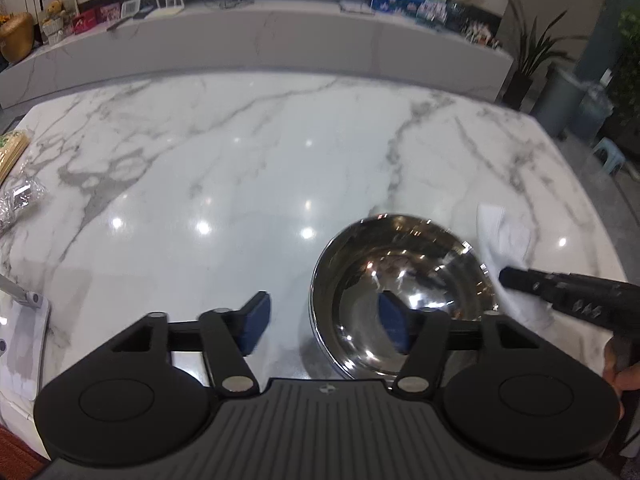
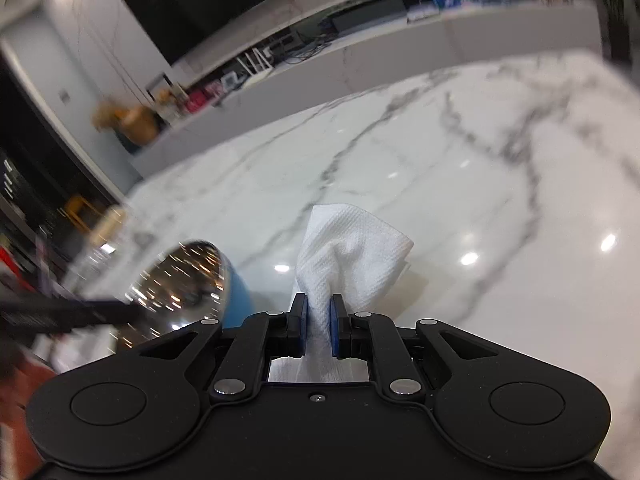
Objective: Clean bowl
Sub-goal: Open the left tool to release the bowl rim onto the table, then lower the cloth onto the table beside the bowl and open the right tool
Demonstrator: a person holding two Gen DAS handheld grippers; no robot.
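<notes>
A shiny steel bowl [image 1: 400,292] with a blue outside [image 2: 240,304] stands upright on the marble table [image 1: 240,160]. My left gripper [image 1: 326,320] is open: its right pad [image 1: 394,326] hangs over the bowl's inside, its left pad [image 1: 256,320] is outside, and the near-left rim lies between them untouched. My right gripper [image 2: 319,324] is shut on a crumpled white paper towel [image 2: 352,248]. In the left wrist view it [image 1: 505,277] reaches in from the right, holding the towel [image 1: 504,236] at the bowl's right rim. In the right wrist view the bowl [image 2: 188,280] is blurred at left.
At the table's left edge lie a plastic-wrapped item [image 1: 20,200], a wooden piece [image 1: 12,148] and a white device [image 1: 24,340]. Behind the table runs a low marble ledge [image 1: 256,40] with boxes and pictures. A potted plant [image 1: 532,52] and a stool [image 1: 610,154] stand off right.
</notes>
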